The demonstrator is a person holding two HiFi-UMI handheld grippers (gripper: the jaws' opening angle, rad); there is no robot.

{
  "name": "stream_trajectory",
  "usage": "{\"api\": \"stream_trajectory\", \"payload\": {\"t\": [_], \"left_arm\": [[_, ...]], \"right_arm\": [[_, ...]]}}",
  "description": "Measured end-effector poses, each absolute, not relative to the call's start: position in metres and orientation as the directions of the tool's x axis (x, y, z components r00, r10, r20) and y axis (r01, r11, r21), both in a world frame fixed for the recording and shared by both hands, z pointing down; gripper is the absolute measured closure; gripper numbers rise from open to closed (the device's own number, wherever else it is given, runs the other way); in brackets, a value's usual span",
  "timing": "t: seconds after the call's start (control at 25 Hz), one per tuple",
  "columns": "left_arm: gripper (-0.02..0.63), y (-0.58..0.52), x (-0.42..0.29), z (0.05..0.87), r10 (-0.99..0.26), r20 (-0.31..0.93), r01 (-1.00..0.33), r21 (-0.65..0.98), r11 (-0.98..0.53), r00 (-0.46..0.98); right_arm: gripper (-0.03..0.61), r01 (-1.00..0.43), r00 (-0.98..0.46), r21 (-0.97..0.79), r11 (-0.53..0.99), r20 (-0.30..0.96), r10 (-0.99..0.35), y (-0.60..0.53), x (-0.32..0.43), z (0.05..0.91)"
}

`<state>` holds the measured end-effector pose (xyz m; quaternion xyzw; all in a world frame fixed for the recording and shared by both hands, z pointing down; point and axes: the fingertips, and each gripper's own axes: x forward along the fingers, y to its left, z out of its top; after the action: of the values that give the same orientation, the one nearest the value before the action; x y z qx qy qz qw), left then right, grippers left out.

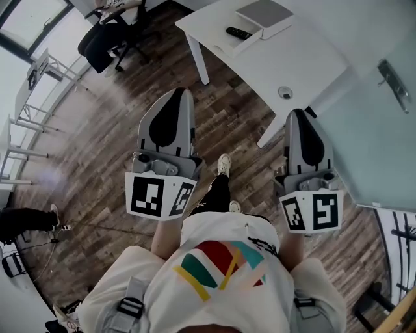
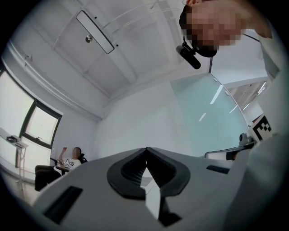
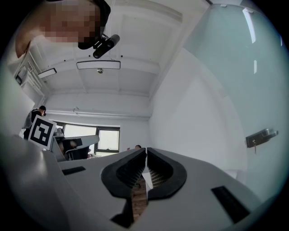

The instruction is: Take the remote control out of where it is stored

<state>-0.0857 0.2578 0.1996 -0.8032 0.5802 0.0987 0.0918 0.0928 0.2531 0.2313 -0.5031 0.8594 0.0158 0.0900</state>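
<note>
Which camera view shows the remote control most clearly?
The head view. There the black remote control lies beside a grey-topped box on the white table. Both gripper views aim upward at walls and ceiling and do not show it.

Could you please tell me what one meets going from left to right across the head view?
office chair → left gripper → remote control → right gripper → door handle

- White table (image 1: 305, 62) stands on wood-plank floor (image 1: 97, 130).
- On table: grey-topped white box (image 1: 263, 14); black remote control (image 1: 238, 32) just beside it; round cable grommet (image 1: 285, 93).
</note>
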Motion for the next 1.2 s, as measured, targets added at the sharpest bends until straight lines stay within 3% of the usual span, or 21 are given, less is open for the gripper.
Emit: {"api": "stream_trajectory", "payload": {"t": [0.64, 1.2], "left_arm": [[0.606, 0.099, -0.145, 0.189, -0.904, -0.279, -0.940, 0.007, -0.340, 0.325], [0.606, 0.020, -0.179, 0.200, -0.886, -0.278, -0.913, 0.062, -0.403, 0.372]], "right_arm": [[0.578, -0.873, -0.474, -0.052, 0.486, -0.148, -0.868, 0.099, 0.032, 0.217], [0.578, -0.902, -0.425, -0.030, 0.431, -0.109, -0.898, 0.033, 0.000, 0.218]]}}
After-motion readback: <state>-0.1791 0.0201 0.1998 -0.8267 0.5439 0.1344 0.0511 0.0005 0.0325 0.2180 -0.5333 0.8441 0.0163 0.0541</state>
